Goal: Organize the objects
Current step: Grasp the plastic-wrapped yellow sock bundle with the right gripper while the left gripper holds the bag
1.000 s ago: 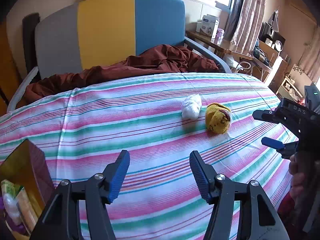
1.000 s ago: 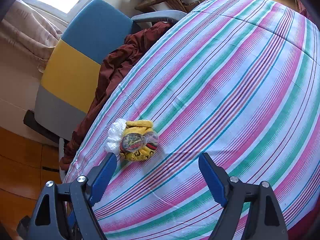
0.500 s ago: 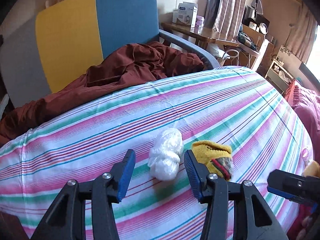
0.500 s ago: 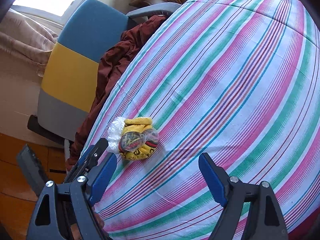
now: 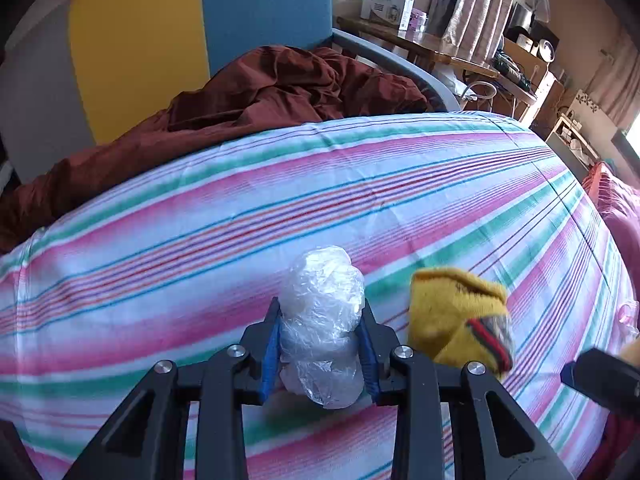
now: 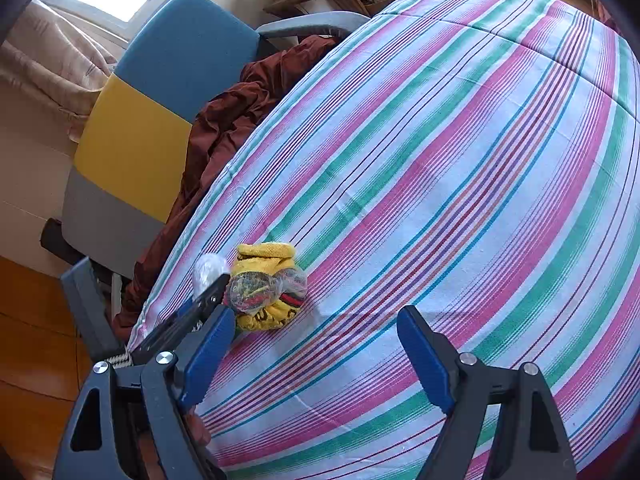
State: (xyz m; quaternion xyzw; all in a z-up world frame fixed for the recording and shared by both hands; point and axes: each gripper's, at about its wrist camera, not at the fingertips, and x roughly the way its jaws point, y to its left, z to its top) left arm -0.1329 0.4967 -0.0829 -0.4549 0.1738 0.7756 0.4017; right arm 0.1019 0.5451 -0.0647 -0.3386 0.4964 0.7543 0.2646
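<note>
While the left gripper (image 5: 320, 344) clamps its blue pads against both sides of a crumpled clear plastic wad (image 5: 322, 320), the wad sits low on the striped bedsheet (image 5: 240, 216), whether resting on it or just raised cannot be told. Just to the right of the wad lies a yellow sock bundle (image 5: 456, 316) with a red and dark striped cuff, close beside the gripper's right finger but apart from the wad. Seen from the right wrist, the right gripper (image 6: 316, 356) hangs with its jaws spread wide and nothing between them, above the near part of the sheet. From there the sock bundle (image 6: 266, 288) shows slightly left of centre, with the wad (image 6: 208, 270) at its left, partly hidden by the left gripper's dark finger. On the far side, a rumpled maroon cloth (image 5: 256, 96) lies against a blue, yellow and grey chair (image 5: 160, 48).
</note>
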